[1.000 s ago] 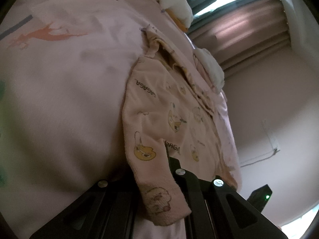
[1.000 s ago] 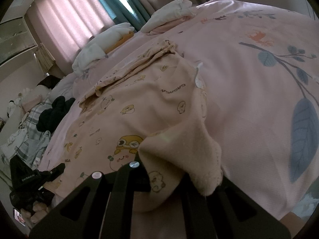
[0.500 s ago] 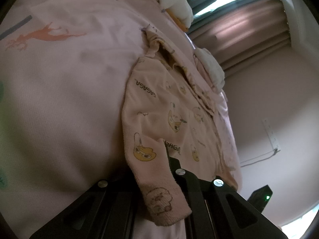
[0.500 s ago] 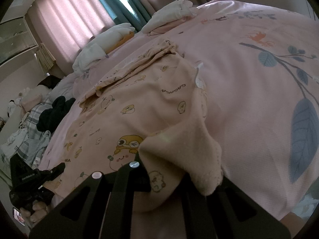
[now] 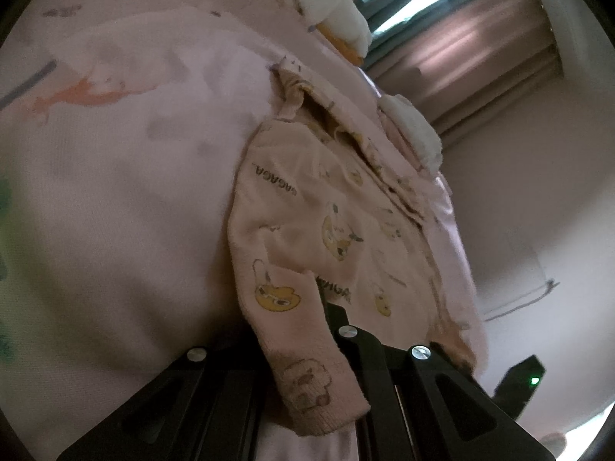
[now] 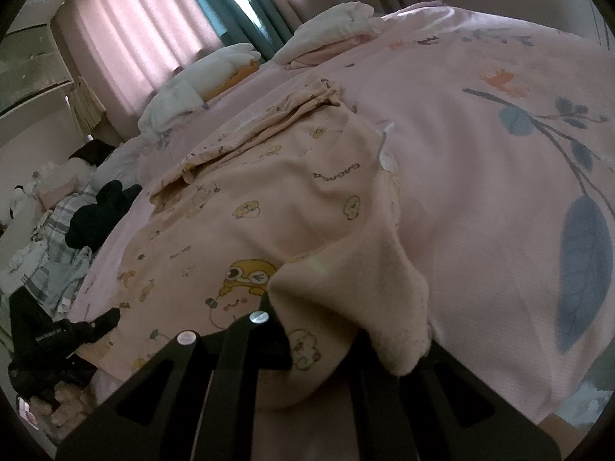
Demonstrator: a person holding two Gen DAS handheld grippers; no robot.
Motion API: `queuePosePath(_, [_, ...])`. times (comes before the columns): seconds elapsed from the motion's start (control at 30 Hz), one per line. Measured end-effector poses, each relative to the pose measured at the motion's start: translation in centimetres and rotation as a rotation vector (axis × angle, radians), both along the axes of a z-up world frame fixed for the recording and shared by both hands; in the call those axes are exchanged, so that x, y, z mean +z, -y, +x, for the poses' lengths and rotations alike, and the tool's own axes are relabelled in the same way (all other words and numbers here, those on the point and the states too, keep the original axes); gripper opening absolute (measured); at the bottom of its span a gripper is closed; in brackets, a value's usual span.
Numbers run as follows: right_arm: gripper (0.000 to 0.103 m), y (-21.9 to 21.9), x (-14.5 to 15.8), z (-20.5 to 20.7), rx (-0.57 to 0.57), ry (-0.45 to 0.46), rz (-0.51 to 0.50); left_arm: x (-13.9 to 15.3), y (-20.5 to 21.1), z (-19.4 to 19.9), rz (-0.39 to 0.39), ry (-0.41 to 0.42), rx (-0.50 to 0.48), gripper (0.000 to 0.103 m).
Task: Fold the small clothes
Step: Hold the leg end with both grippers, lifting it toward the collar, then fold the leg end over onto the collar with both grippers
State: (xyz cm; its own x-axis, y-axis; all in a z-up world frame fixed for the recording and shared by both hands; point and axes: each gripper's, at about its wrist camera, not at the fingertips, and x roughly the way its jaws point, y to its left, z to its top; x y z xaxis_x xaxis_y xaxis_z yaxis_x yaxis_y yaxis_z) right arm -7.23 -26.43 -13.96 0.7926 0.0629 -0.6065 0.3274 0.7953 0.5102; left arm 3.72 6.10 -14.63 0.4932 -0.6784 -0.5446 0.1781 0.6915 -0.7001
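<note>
Care mattered at this step: my left tool (image 5: 307, 361) and right tool (image 6: 326, 349) were each clamped on a near corner of the small printed top (image 6: 269, 199), which lay spread on the bed (image 6: 480, 192), and I judged both corners should rise together and travel level so the fold landed square. Pink floral bedding covered the bed, folded white piles (image 6: 200, 84) sat near the pink curtains (image 6: 134, 30), and loose clothes (image 6: 57, 238) lay beside the bed.

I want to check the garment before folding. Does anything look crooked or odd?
Yes. The far end of the printed garment is bunched into folds instead of lying flat on the bedspread.
</note>
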Motion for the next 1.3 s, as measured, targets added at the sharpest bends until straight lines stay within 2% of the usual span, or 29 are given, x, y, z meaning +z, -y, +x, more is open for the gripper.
queuePosePath(0.13, [0.002,0.0,0.5,0.4,0.007,-0.020,-0.004,0.1,0.0,0.3,0.005,0.002,0.008,0.003])
queuePosePath(0.33, [0.006,-0.9,2.0,1.7,0.039,-0.039,-0.109,1.1,0.4,-0.1,0.096,0.071,0.059,0.003])
queuePosePath(0.5, [0.006,-0.3,2.5,2.2,0.053,-0.014,-0.066,1.1,1.3,0.0,0.155,0.087,0.076,0.003])
queuePosePath(0.73, [0.006,-0.6,3.9,2.9,0.080,0.014,-0.102,1.7,2.2,0.6,0.196,0.112,0.070,0.003])
queuePosePath(0.87, [0.006,-0.5,4.6,3.4,0.089,0.040,-0.118,1.4,1.9,0.8,0.183,0.103,0.071,0.003])
queuePosePath(1.03, [0.006,-0.3,4.9,4.2,0.103,0.062,-0.121,2.0,2.3,0.9,0.220,0.134,0.081,0.003])
queuePosePath(1.13, [0.006,-0.1,5.0,4.8,0.109,0.065,-0.124,2.1,2.6,1.3,0.215,0.126,0.089,0.003])
queuePosePath(1.3, [0.006,0.5,6.1,6.3,0.110,0.088,-0.141,3.7,3.0,2.6,0.207,0.164,0.093,0.002])
